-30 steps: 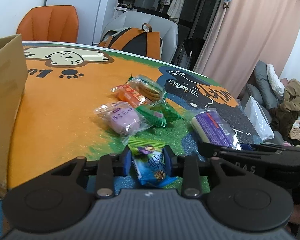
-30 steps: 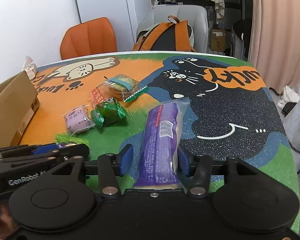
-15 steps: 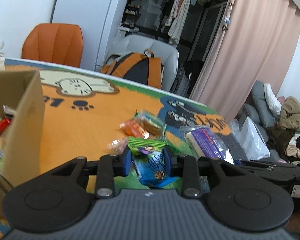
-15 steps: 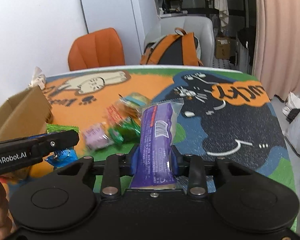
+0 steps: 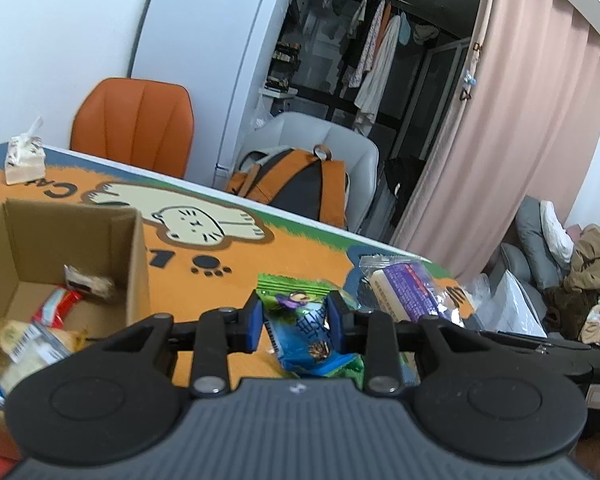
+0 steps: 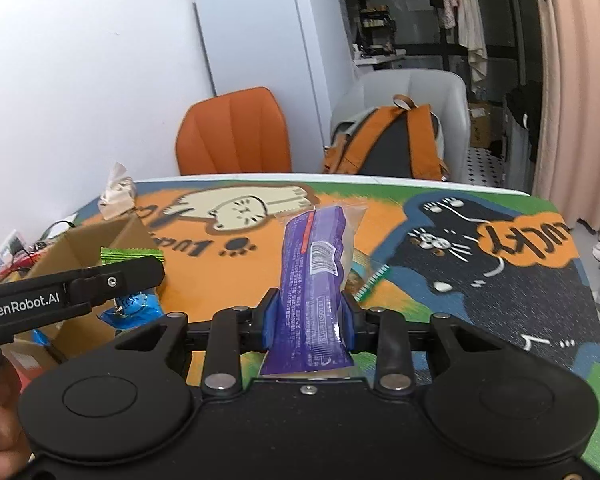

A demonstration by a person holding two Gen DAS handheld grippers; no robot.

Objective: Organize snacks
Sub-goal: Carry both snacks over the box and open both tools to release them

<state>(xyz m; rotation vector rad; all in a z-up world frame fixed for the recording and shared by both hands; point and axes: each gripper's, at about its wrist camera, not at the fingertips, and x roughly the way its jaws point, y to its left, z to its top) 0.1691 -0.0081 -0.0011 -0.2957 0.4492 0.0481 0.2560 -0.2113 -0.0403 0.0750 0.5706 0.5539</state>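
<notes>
- Broadly, the table [image 6: 500, 320] with its cartoon-cat mat fills the scene; an orange chair [image 6: 234, 136] and a backpack [image 6: 396, 140] stand at its far side.
- At the near left sits an open cardboard box [image 5: 136, 264], with wrapped snacks lying inside it.
- Just right of the box, the left gripper [image 5: 296, 320] is clamped on a green-and-blue snack packet [image 5: 304, 328], held above the mat.
- Further right, the right gripper [image 6: 308, 320] pinches a long purple snack pack [image 6: 314, 280], standing upright and clear of the table.

"GenRobot.AI" – left hand-held gripper [image 6: 130, 280] | "LUCKY", upside down – table mat [image 6: 524, 240]
</notes>
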